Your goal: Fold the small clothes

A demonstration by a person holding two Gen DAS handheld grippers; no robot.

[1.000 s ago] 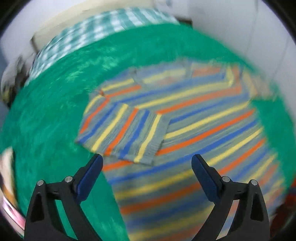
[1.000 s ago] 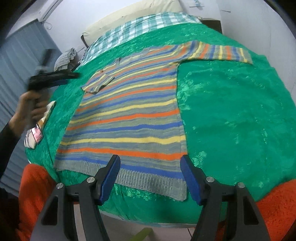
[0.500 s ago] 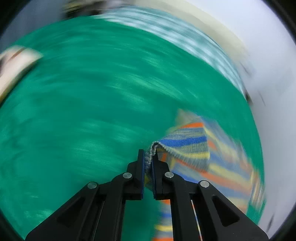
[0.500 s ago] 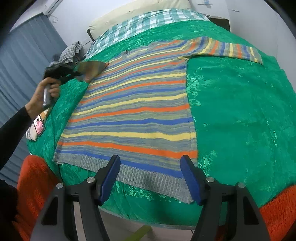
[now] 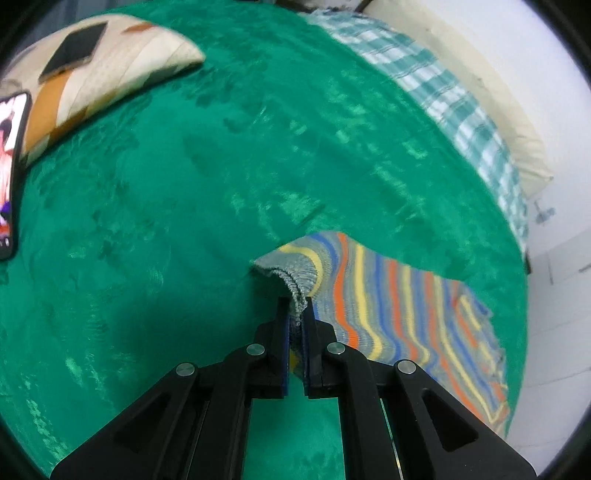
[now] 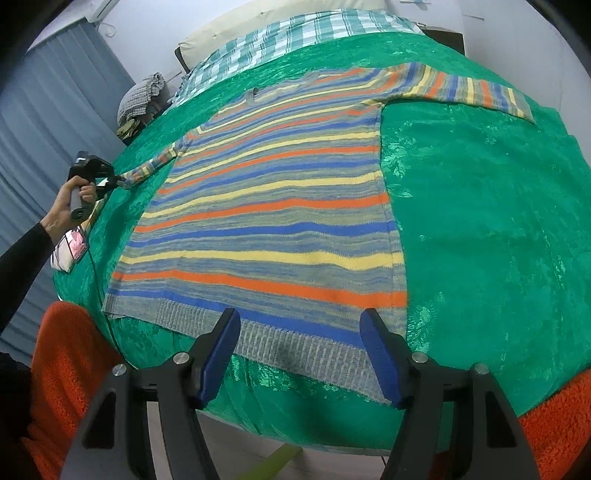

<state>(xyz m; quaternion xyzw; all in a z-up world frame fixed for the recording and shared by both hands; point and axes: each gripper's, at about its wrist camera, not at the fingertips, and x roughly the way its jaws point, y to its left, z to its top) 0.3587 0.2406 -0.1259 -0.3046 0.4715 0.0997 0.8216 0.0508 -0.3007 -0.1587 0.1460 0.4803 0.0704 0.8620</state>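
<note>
A striped knit sweater (image 6: 273, 206) in grey, blue, orange and yellow lies flat on a green bedspread (image 6: 491, 236). My left gripper (image 5: 295, 302) is shut on the ribbed cuff of the sweater's left sleeve (image 5: 373, 299), holding it stretched out to the side; it also shows in the right wrist view (image 6: 120, 181) at the far left. The right sleeve (image 6: 469, 90) lies spread toward the far right. My right gripper (image 6: 299, 325) is open and empty, just above the sweater's grey hem (image 6: 295, 345) at the bed's near edge.
A patterned cushion (image 5: 96, 62) and a phone (image 5: 9, 170) lie on the bed to the left. A checked cloth (image 6: 295, 33) and a cream pillow (image 6: 266, 14) lie at the far end. Orange fleece (image 6: 70, 362) flanks the near edge.
My left gripper shut on the folded-in sleeve cuff and pulled the sleeve out flat to the left. My right gripper stayed open near the hem.
</note>
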